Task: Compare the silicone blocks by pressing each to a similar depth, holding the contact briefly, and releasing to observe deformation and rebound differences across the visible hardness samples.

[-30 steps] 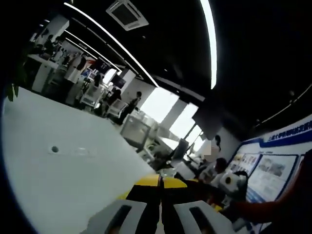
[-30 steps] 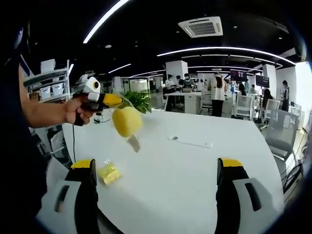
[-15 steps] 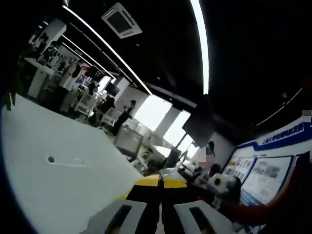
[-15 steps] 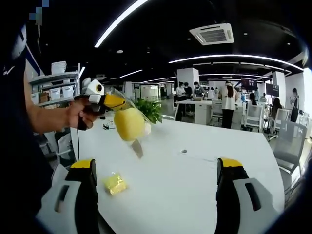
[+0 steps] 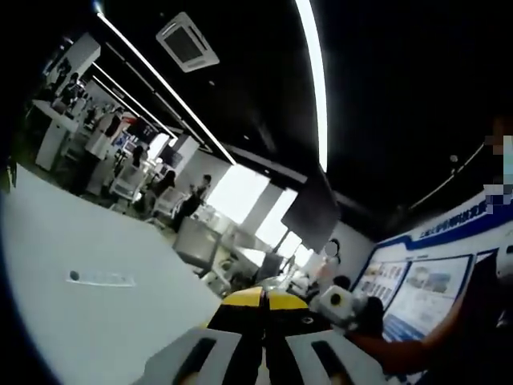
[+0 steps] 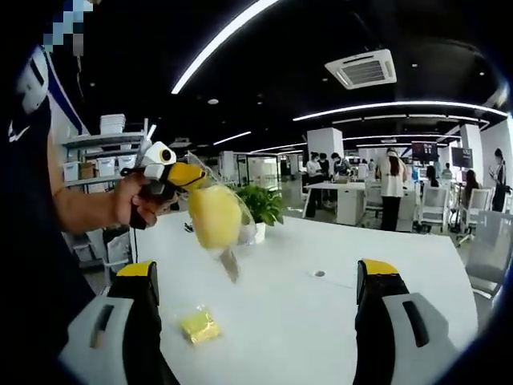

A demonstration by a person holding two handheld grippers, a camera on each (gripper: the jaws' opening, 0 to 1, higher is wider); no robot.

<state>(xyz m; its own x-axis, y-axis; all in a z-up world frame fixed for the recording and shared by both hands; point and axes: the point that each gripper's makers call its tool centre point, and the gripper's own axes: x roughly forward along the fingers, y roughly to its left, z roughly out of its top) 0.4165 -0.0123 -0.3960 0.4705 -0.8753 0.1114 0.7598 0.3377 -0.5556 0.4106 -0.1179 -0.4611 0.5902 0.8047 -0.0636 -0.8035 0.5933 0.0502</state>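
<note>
Progress looks early: no pressing of any sample is under way, and most of the comparison is judged still to come.

Right gripper view: the left gripper (image 6: 191,174) sits at centre left of the frame, held in the person's hand (image 6: 136,202). Its yellow-tipped fingers are pinched on the top of a clear bag (image 6: 228,210) that hangs below them, with a pale yellow silicone block (image 6: 214,216) inside. Bag and block hang clear above the white worktop (image 6: 321,321), touching nothing underneath.

A second, smaller yellow block (image 6: 199,326) lies on the worktop at lower left of the frame, just beside the right gripper's left-hand finger (image 6: 143,309). It looks wrapped too, though that is hard to confirm. The right gripper (image 6: 260,277) has its fingers spread wide with nothing between them, hovering over the worktop.

Left gripper view: the left gripper's own fingers rise pressed together at bottom centre of the frame. The right gripper (image 5: 346,305) and the hand holding it show at lower right of the frame.

Judgement: the bagged block has to come down, and probably out of its bag. Each sample then needs its press, hold and release. Only two samples can be made out.
</note>
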